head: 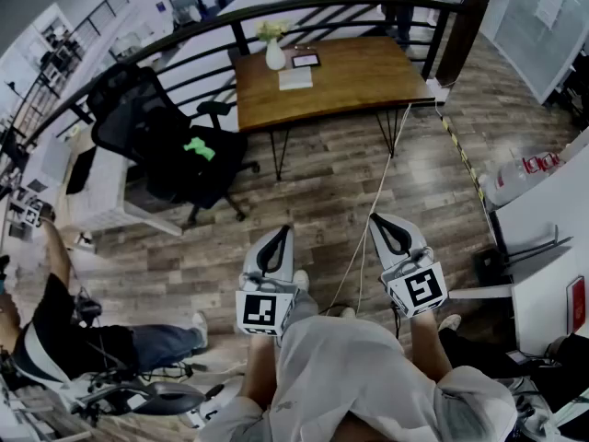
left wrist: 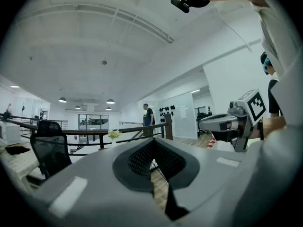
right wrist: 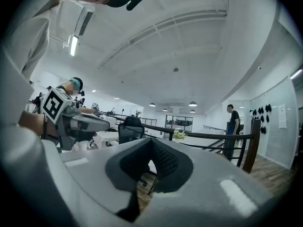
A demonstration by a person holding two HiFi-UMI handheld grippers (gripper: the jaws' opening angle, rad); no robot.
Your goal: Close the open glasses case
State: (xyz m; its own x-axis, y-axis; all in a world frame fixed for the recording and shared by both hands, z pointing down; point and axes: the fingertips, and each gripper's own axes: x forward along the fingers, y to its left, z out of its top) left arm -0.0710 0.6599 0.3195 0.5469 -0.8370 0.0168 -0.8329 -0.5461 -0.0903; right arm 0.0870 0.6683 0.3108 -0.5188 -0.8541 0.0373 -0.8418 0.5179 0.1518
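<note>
Glasses case: we cannot pick it out for sure. A pale flat thing [head: 295, 79] lies on the far wooden counter [head: 354, 86], too small to tell whether it is the case, or whether it is open or closed. Our left tongs [head: 280, 233] and right tongs [head: 376, 217] are both clenched, tips together with nothing between them. We hold them side by side above the plank floor [head: 313, 187], well apart from that counter. A white cable [head: 375, 201] crosses the floor between the tongs toward the counter's right edge. A black office chair [head: 156, 141] stands left of the counter and a curved black railing [head: 184, 37] runs behind both. A white counter [head: 543, 215] edges in on the right. Near the pale thing stand a white vase [head: 275, 56] and a dark frame [head: 306, 60]. A seated person [head: 55, 330] is low on our left.
</note>
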